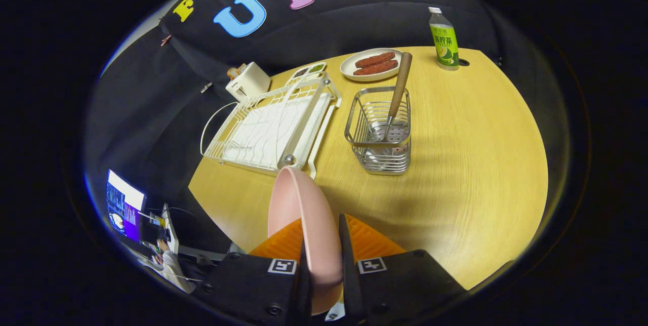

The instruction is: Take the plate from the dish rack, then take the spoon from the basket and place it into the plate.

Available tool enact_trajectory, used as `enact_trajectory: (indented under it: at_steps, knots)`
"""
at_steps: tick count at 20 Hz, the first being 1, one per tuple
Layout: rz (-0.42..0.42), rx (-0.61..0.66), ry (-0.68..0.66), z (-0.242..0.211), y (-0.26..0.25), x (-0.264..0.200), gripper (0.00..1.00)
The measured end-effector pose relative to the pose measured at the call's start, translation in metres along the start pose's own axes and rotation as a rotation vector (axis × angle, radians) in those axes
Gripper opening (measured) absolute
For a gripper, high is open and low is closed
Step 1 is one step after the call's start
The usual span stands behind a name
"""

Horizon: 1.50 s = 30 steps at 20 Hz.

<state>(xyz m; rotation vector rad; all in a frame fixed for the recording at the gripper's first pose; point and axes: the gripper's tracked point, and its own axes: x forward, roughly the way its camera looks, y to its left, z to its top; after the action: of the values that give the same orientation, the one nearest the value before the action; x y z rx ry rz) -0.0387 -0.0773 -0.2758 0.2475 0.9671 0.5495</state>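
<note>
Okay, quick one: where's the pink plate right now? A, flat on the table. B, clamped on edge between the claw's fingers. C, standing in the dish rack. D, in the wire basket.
B: the pink plate stands on edge between the fingers of the claw, out of the dish rack just beyond it.

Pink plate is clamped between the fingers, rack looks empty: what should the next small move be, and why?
Probably lower the pink plate flat onto the bare table near the wire basket. The gripper holds it on edge, clear of the dish rack, and the spoon stands in the basket, so the plate must be set down first.
</note>
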Motion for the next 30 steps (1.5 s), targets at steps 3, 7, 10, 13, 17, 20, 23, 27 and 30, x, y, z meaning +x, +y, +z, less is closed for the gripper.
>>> enact_trajectory:
  at_steps: [3,7,10,13,17,20,23,27,30]
  knots:
    - [0.034,0.042,0.033,-0.008,-0.013,0.015,0.29]
    - [-0.001,0.085,0.037,-0.011,-0.042,0.02,0.38]
    - [-0.029,0.069,0.004,-0.01,-0.058,0.016,0.52]
    - [-0.073,0.015,-0.038,-0.005,-0.07,0.011,0.7]
    - [-0.13,-0.122,-0.208,0.038,-0.066,-0.009,0.98]
    - [-0.163,-0.188,-0.345,0.081,-0.056,-0.026,0.98]
    - [-0.202,-0.234,-0.451,0.125,-0.053,-0.033,0.98]
    - [-0.254,-0.244,-0.509,0.174,-0.064,-0.02,0.98]
    - [-0.309,-0.199,-0.527,0.2,-0.083,-0.005,0.98]
